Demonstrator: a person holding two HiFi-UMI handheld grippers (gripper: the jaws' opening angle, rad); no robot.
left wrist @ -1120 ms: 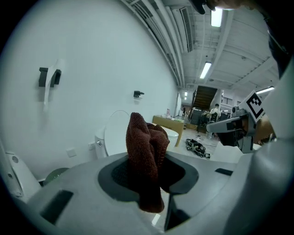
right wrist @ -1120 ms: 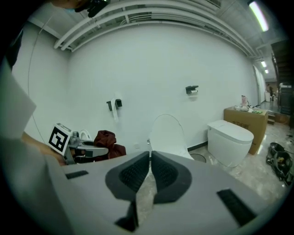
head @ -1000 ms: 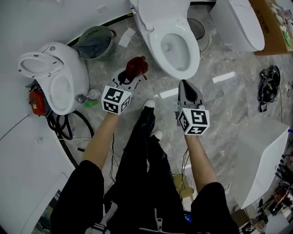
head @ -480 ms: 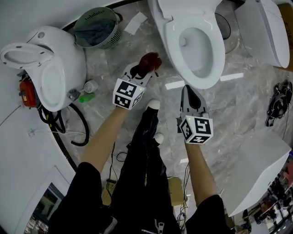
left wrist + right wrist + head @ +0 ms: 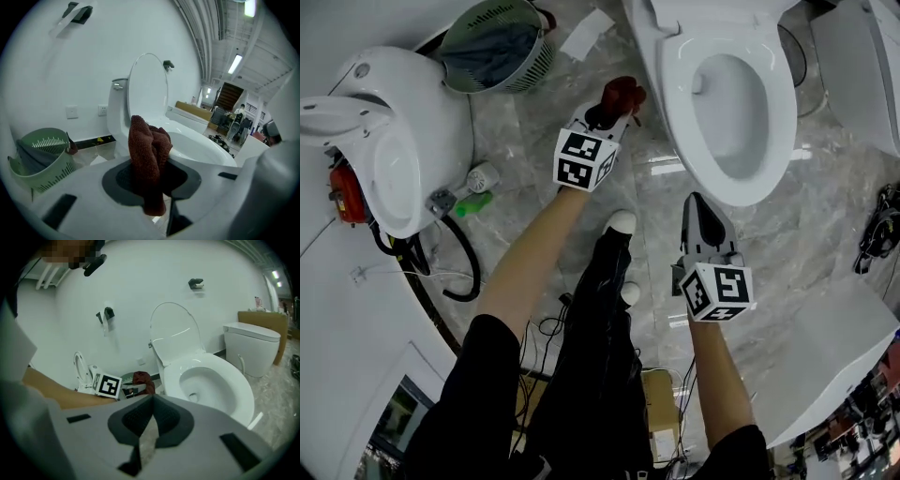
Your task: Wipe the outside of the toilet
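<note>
Your left gripper (image 5: 609, 111) has its fingers clamped on the red cloth (image 5: 621, 92); press it flat against the toilet (image 5: 670, 112) wall at 3 o'clock (right gripper (image 5: 696, 200) pinched together, empty).

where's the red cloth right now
Head view, upper middle: the dark red cloth is clamped in the left gripper, between the green basket and the open toilet.

Two grippers are held out on bare arms.
The left gripper (image 5: 614, 105) is stretched toward 1 o'clock, jaws squeezed on a red cloth (image 5: 620, 91). The right gripper (image 5: 697, 202) is held nearer the body, pointed at 12 o'clock, jaws pressed together.
</note>
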